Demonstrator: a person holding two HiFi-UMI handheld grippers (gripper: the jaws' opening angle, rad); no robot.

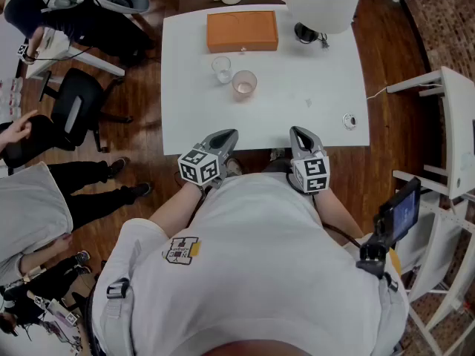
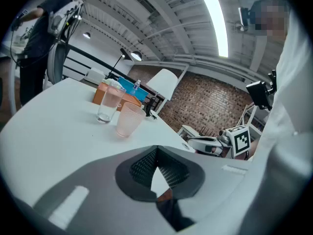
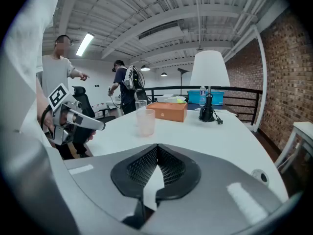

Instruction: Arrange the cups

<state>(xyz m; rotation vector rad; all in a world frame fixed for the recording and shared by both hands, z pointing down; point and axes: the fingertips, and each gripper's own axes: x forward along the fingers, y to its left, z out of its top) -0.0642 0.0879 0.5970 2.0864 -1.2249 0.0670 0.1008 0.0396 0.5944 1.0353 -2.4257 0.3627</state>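
Two cups stand upright and close together on the white table [image 1: 312, 87]: a clear glass cup [image 1: 221, 68] and a pink frosted cup [image 1: 244, 84] just nearer and to its right. Both appear in the left gripper view, clear cup [image 2: 108, 104] and pink cup [image 2: 129, 120], and in the right gripper view, the pink cup [image 3: 145, 122] in front of the clear one [image 3: 141, 103]. My left gripper [image 1: 231, 134] and right gripper [image 1: 297, 131] hover at the table's near edge, well short of the cups. Both are shut and hold nothing.
An orange box [image 1: 242, 31] lies behind the cups. A white lamp [image 1: 323, 2] stands at the back right, and a small cable grommet [image 1: 349, 122] sits near the right front corner. People and office chairs [image 1: 74, 106] are left of the table, white shelving [image 1: 453, 124] right.
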